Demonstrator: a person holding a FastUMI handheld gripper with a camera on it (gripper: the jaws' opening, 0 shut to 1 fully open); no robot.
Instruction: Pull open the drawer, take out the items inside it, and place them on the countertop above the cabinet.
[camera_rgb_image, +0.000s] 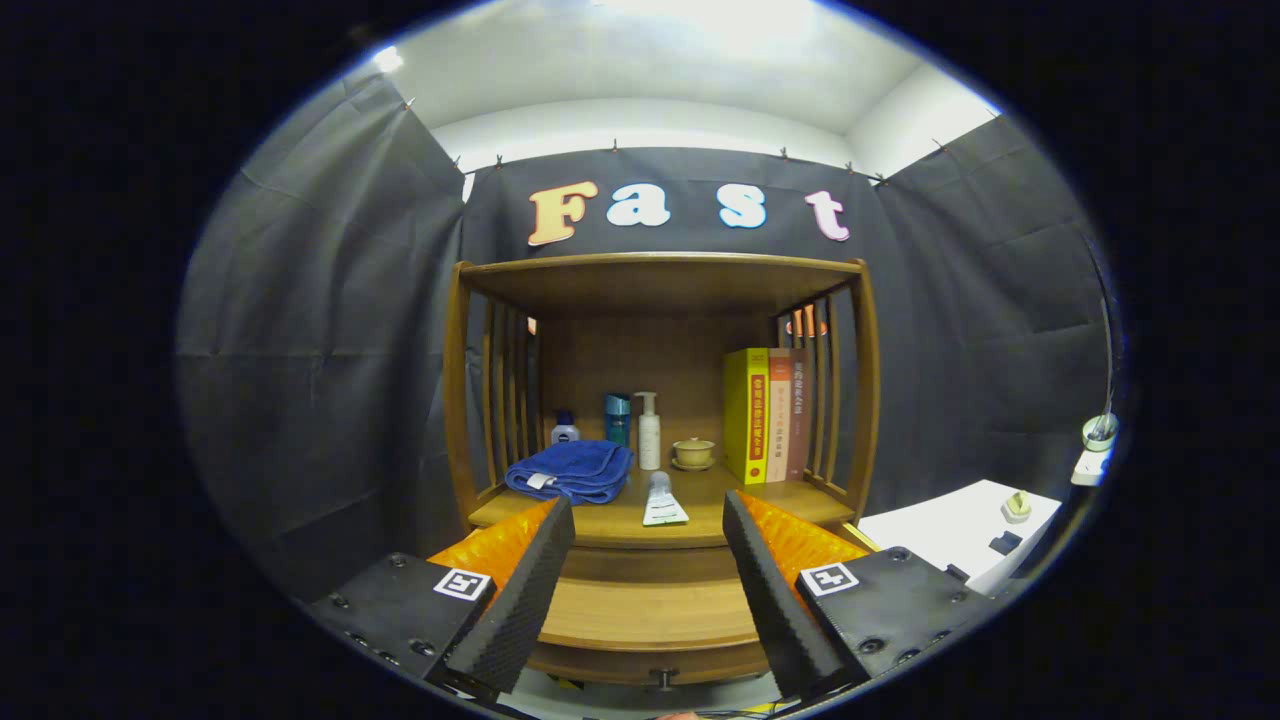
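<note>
A: Where are the fingers right now?

B: The gripper (648, 585) hangs in front of the cabinet with its fingers spread apart, grasping nothing. Between them, low down, sits the drawer (650, 655) with its small knob (661, 680); it looks closed.

A: How will it handle?

B: My guess is a stiff wooden front that slides straight out. The knob is small and round, so it could slip; pinch it squarely and pull level. What's inside can't be seen yet.

A: And where do the items go?

B: On the tabletop (715, 505) just beyond the fingers. It already carries a flat tube (663, 502), a soft blue towel (572, 471), bottles (649, 431), a little cup (693, 452) and upright books (765, 415). The free patch is near the front right. Black cloth walls close the booth around it.
</note>
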